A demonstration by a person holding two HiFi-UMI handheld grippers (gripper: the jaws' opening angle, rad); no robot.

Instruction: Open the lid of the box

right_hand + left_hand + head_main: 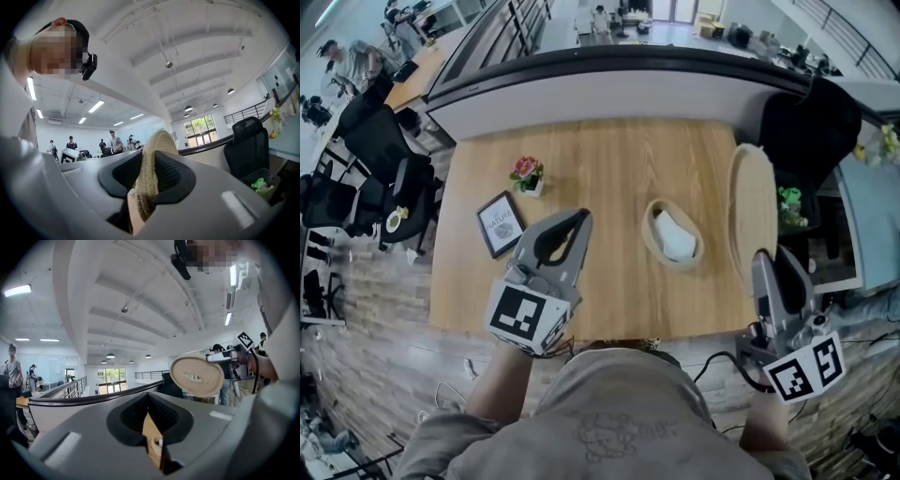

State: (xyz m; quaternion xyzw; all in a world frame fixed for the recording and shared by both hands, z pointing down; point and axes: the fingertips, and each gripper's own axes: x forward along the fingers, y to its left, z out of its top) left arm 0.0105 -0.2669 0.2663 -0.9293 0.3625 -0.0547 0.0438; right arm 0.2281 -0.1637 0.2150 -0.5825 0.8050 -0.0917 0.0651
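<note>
Right hand-held gripper (766, 264) clamps the woven lid (753, 206) on edge, clear of the box.
That leaves the box (649, 228) uncovered on the table (609, 155), off to this gripper's left (task looks done), with something white (677, 240) inside. The left hand-held gripper (581, 217) is shut and empty beside it.

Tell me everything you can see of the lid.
The lid is a flat oval of pale woven fibre, like straw, with a thick rim. It is off the box and stands on edge in the air at the right edge of the table. The right hand-held gripper clamps its near rim between the jaws; nothing else touches it. The left gripper view shows one broad face with a small mark at its centre, too small to identify.
</note>
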